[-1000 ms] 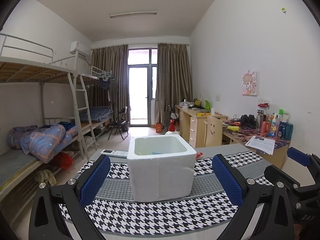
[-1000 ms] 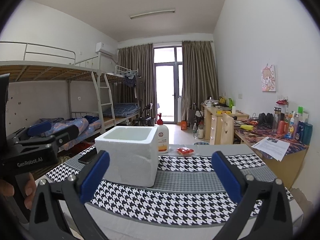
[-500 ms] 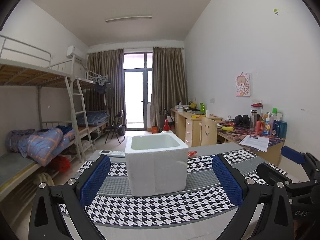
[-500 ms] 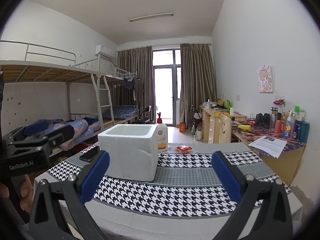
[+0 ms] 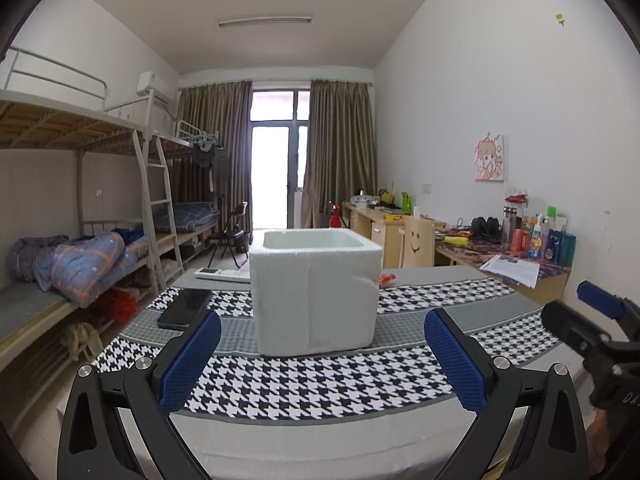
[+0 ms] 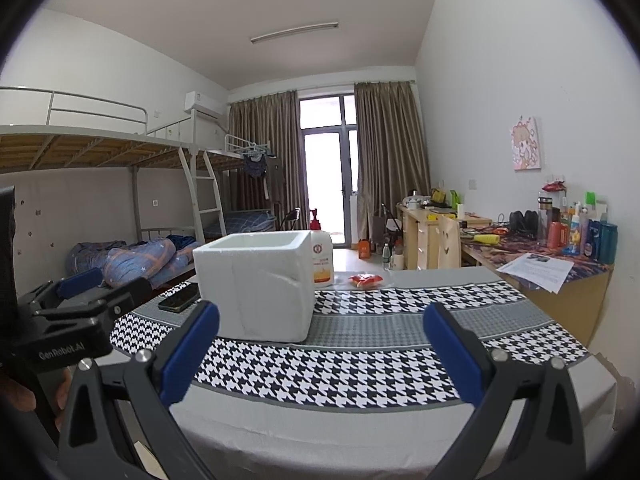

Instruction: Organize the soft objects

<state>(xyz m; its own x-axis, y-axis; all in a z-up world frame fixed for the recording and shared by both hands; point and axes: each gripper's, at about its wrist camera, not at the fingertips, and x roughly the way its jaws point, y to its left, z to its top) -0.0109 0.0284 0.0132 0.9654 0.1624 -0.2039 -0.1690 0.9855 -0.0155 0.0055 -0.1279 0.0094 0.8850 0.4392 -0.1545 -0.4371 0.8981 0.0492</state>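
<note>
Both my grippers, left gripper (image 5: pixel 322 354) and right gripper (image 6: pixel 320 352), are spread wide and hold nothing. Ahead of them on the counter (image 5: pixel 320 384) sits a bumpy white foam box (image 5: pixel 316 292). I cannot see inside it. A small red soft pack (image 6: pixel 365 280) lies past it, outside.

We see a table (image 5: pixel 320 432) under a houndstooth cloth (image 5: pixel 320 384). On it stand a white foam box (image 5: pixel 316 296) and a pump bottle (image 6: pixel 322 258), with a phone (image 5: pixel 185 309), a remote control (image 5: pixel 222 275) and a small red packet (image 6: pixel 365 280) lying flat.
</note>
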